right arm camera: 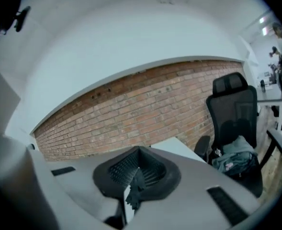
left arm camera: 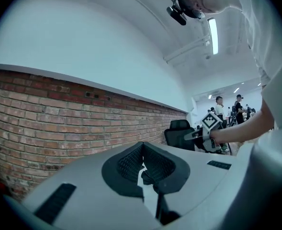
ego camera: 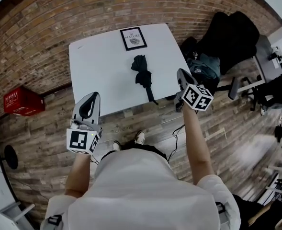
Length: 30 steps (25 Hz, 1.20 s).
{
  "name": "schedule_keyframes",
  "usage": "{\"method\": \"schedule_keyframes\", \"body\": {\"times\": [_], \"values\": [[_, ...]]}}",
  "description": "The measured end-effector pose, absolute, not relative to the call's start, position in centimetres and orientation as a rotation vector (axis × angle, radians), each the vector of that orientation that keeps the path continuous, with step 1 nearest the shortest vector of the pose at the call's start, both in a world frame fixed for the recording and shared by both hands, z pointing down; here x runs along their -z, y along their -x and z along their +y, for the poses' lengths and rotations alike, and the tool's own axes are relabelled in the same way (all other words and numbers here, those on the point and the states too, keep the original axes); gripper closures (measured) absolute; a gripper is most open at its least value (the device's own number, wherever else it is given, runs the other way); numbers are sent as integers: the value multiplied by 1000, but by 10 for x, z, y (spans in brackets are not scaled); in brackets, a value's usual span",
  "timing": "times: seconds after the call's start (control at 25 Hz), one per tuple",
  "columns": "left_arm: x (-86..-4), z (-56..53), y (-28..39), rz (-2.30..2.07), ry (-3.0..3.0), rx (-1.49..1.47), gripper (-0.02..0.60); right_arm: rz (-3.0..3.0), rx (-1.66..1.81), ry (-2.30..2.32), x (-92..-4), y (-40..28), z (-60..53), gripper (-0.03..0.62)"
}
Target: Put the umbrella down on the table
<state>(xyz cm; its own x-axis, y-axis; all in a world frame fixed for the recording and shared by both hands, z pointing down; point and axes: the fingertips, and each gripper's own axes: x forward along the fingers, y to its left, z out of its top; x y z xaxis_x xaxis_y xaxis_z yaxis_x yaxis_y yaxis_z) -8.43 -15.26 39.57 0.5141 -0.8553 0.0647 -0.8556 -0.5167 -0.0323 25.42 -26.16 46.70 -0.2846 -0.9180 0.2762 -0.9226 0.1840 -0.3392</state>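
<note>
A black folded umbrella point(ego camera: 143, 75) lies on the white table point(ego camera: 97, 71), right of its middle, with its thin end pointing toward the front edge. No gripper touches it. My left gripper point(ego camera: 93, 96) hovers at the table's front left edge, jaws shut and empty. My right gripper point(ego camera: 180, 72) is raised beside the table's right edge, just right of the umbrella, also shut and empty. In the left gripper view the pads meet at the tips point(left arm camera: 141, 145), and the umbrella point(left arm camera: 150, 178) shows beyond them. The right gripper view shows closed pads point(right arm camera: 139, 150) too.
A framed picture point(ego camera: 133, 38) stands at the table's far edge. A black office chair point(ego camera: 227, 37) draped with dark clothes and a grey-green bag point(right arm camera: 234, 159) is close on the right. A red crate point(ego camera: 18, 101) sits on the wooden floor at left. A brick wall point(ego camera: 59, 18) lies behind.
</note>
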Motion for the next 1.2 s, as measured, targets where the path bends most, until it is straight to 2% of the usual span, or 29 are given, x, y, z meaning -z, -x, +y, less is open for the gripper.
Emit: {"method": "schedule_keyframes", "body": {"times": [0.28,0.56,0.84,1.2], "values": [[-381,-159,102,-1611,-2716,-78,558,-2580,-238,-1901,-335,-248,-228,574],[-358,-165,127,-1707,-2700,-21,558,-2533,175,-1926,-266,-252,-192,574],[-343,-166,151,-1797,-2660,24,558,-2442,324,-1998,-251,-263,-143,574],[-359,-141,155,-1844,-2552,34,558,-2284,222,-2077,-283,-283,-104,572]]}}
